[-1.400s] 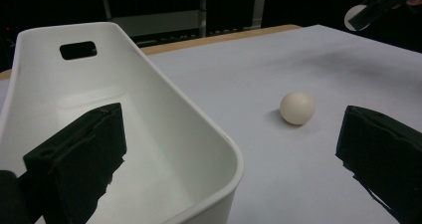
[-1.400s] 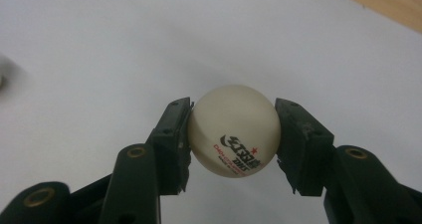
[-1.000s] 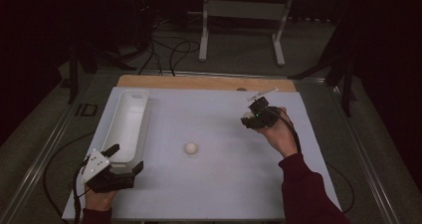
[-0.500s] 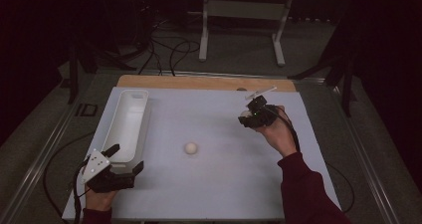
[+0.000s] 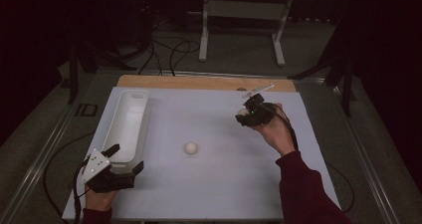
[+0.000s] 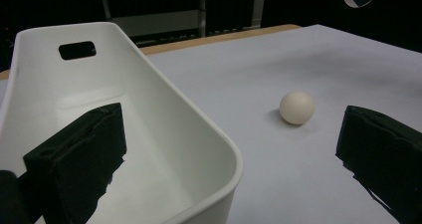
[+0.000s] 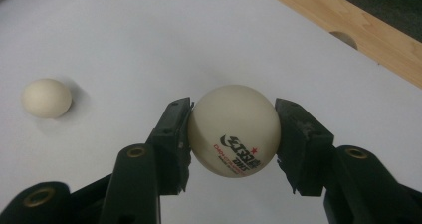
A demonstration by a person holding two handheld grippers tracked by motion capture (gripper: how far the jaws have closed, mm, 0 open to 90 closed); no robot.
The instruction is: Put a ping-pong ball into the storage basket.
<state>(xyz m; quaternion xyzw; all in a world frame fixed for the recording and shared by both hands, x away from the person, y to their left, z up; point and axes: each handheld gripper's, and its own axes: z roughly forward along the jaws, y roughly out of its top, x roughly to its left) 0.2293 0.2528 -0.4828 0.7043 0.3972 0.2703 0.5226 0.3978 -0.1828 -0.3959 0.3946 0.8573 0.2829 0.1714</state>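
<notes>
My right gripper [image 7: 233, 129] is shut on a white ping-pong ball [image 7: 234, 129] with a printed logo, held above the white table at the right [image 5: 244, 115]. A second, plain white ball [image 5: 190, 148] lies loose on the table's middle, also seen as a ball [image 6: 296, 107] and a ball [image 7: 47, 98]. My left gripper [image 5: 124, 159] stands open at the near left, one jaw over the near end of the long white bin [image 5: 127, 122], the other beside it. The bin [image 6: 149, 99] looks hollow and bare inside.
A wooden strip [image 5: 199, 82] runs along the table's far edge, with a small hole [image 7: 343, 37] in it. Beyond it a metal stand [image 5: 244, 15] and cables lie on the floor. A cable trails off the table's near left.
My right gripper with its ball has shifted slightly left and toward the table's middle. The left gripper and the loose ball have stayed put.
</notes>
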